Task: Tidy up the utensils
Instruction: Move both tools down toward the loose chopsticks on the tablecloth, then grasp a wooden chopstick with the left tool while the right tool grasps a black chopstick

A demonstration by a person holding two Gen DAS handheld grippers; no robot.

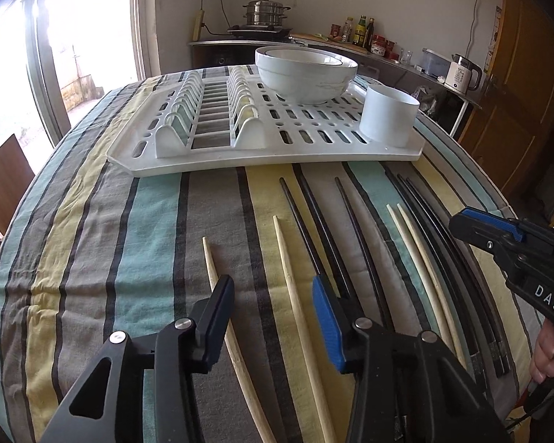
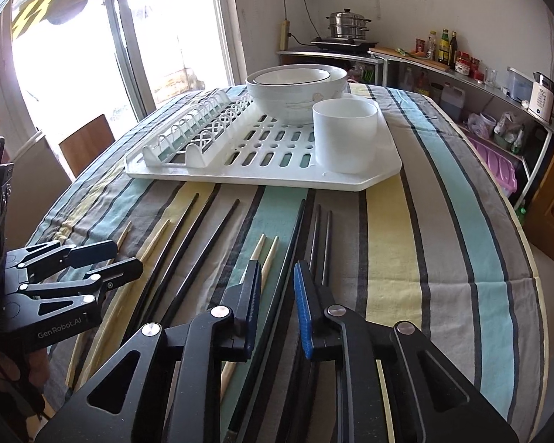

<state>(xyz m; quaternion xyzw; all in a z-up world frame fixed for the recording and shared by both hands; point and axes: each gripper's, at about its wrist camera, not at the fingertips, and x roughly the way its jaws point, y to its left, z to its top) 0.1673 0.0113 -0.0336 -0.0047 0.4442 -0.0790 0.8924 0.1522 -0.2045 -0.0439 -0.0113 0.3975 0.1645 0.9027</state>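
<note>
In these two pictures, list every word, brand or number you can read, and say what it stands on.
"DAS": on the right gripper, cut off at the picture's edge.
"GenRobot.AI": on the left gripper.
Kettle display digits: too small to read.
Bottle labels: blurred.

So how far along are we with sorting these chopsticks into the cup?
Nothing looks done: the white cup on the dish rack shows no chopsticks. Both grippers are over the chopsticks on the striped tablecloth, the left gripper open, the right gripper narrowed above a black one, gripping nothing yet. All still need moving.
</note>
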